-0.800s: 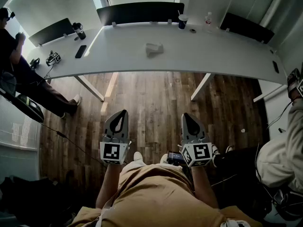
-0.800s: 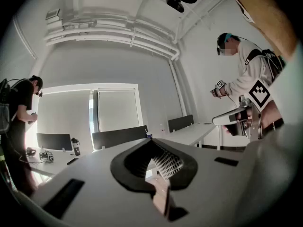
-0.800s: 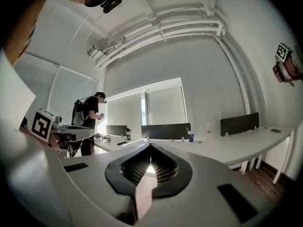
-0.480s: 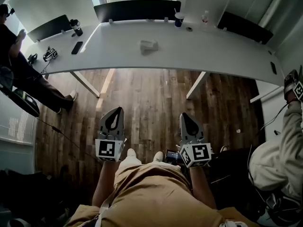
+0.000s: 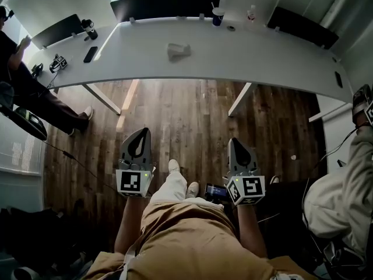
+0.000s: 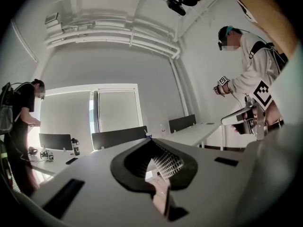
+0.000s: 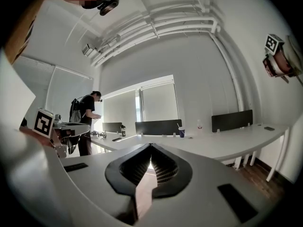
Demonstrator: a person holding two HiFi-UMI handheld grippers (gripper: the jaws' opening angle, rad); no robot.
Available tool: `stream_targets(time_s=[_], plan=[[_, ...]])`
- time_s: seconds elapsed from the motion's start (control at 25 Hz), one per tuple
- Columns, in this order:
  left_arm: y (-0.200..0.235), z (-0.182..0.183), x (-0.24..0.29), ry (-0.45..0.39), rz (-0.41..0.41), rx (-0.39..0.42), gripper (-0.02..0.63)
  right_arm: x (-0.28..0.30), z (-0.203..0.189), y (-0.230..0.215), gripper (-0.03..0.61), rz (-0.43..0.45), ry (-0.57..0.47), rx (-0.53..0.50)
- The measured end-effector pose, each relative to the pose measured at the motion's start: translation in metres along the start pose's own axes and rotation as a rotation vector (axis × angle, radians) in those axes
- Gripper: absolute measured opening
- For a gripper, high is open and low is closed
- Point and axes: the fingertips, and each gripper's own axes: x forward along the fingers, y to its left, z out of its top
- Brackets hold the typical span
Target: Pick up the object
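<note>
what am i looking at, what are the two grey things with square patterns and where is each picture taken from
No robot: a person holds a grasping tool in each hand, the left tool and the right tool. The patterned cubes are part of them. The top-down picture comes from a camera on the person's head; the other two from cameras riding on each tool, looking along its jaws. Both tools are shut and empty. Ahead stands a long white table with a small pale object, a dark cup and a black phone on it.
</note>
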Motion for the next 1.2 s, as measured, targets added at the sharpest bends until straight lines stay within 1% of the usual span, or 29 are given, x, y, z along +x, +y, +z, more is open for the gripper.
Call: stream_targets(time_s=[0.2,0.4,0.52,0.68,0.8,0.92,1.04,1.12,1.2], plan=[[0.007,0.003,0.025,-0.011,-0.012,0.011,0.006,0.018,0.006,-0.001,0.009,0.005,-0.004,-0.004],[0.018,0.006,0.050,-0.024,-0.019,-0.009,0.006,0.045,0.008,-0.008,0.009,-0.007,0.006,0.003],[0.033,0.003,0.065,-0.027,-0.014,-0.022,0.006,0.069,0.014,-0.005,0.009,-0.004,-0.003,0.000],[0.059,-0.001,0.086,-0.024,-0.015,-0.004,0.006,0.104,0.016,-0.001,0.009,-0.005,-0.002,-0.003],[0.081,0.000,0.101,-0.032,-0.002,-0.032,0.006,0.133,0.026,0.009,0.009,0.011,-0.004,-0.018],[0.099,-0.002,0.113,-0.033,0.002,-0.043,0.006,0.153,0.031,0.013,0.009,0.011,-0.008,-0.030],[0.111,-0.009,0.120,-0.018,-0.003,-0.047,0.006,0.165,0.026,0.014,0.009,0.002,0.003,-0.025],[0.116,-0.011,0.128,-0.008,-0.012,-0.035,0.006,0.174,0.027,0.014,0.009,0.008,0.002,-0.020],[0.118,-0.012,0.136,-0.008,-0.012,-0.041,0.006,0.181,0.026,0.013,0.009,0.016,0.013,-0.017]])
